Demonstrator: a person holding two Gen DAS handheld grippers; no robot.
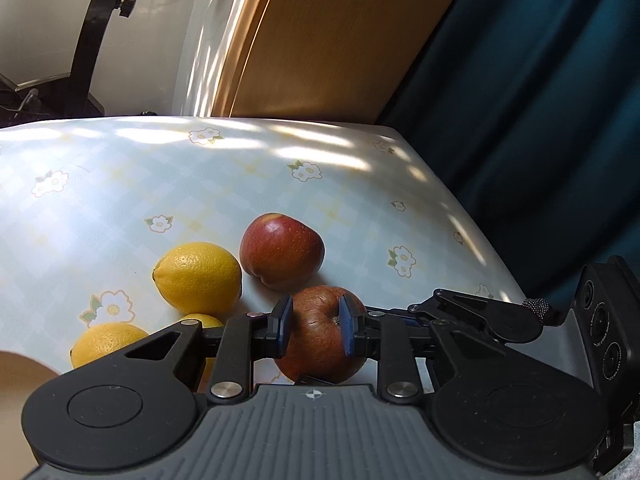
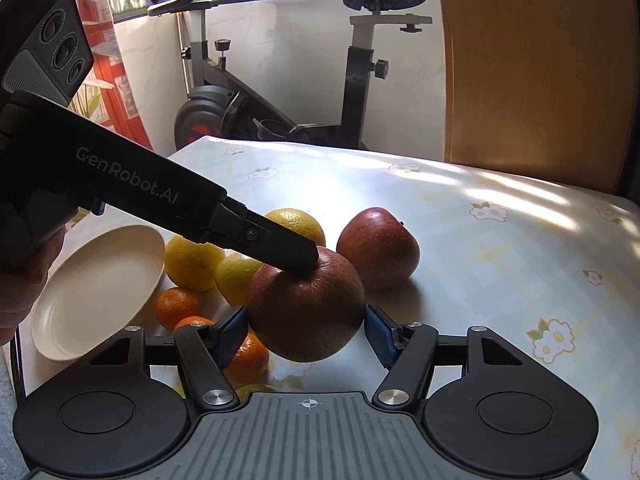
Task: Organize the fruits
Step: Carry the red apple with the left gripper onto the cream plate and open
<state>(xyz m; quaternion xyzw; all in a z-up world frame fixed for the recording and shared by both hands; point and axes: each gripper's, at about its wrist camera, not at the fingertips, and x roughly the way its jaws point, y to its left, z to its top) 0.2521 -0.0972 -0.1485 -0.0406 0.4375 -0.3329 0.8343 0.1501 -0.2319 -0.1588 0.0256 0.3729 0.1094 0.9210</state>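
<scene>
Right wrist view, nearest item: dark red apple (image 2: 306, 312), raised off the floral tablecloth (image 2: 500, 264), flanked by the right gripper (image 2: 306, 334) pads, left touching, right maybe a sliver off. Left gripper (image 1: 316, 326) pinches its crown near the stem hollow. Judged firm, moderately heavy, waxy-slick, bruisable; best held across the widest girth. Behind: mandarins (image 2: 176, 306), lemons (image 2: 194, 262), second apple (image 2: 378, 248), cream plate (image 2: 100, 292).

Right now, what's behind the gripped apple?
Behind the gripped apple: a second red apple, lemons and mandarins leftward. Its underside and the cloth directly behind are hidden.
</scene>
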